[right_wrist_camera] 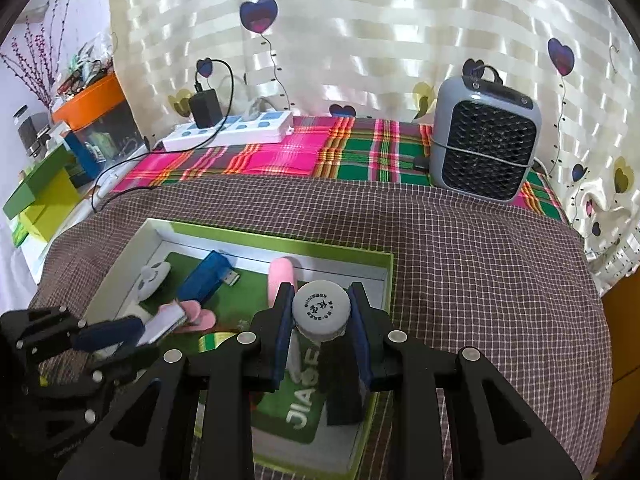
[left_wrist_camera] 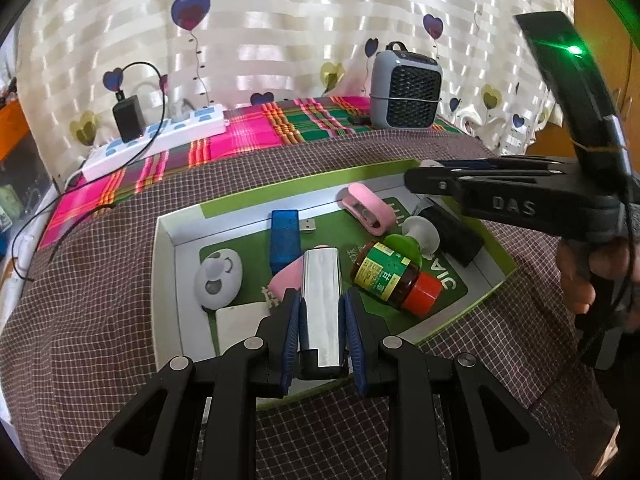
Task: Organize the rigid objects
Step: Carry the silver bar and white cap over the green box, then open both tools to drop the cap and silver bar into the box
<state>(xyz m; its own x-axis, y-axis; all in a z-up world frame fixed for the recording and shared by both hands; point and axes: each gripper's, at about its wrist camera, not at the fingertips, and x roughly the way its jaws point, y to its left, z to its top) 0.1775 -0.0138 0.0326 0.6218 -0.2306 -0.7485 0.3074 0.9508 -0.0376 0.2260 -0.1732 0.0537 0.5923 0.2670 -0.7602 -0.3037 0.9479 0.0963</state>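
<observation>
Left wrist view: green box (left_wrist_camera: 502, 266) holds bottle (left_wrist_camera: 394, 276), USB stick (left_wrist_camera: 285, 238).

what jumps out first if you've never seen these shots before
Each gripper holds something over the green-rimmed box on the checked cloth: the left gripper clamps a shiny silver bar, the right gripper a small white-capped bottle. In the box lie a blue USB stick and a red-capped jar on its side. Behind, a grey fan heater stands on the bright pink and green plaid cloth.
</observation>
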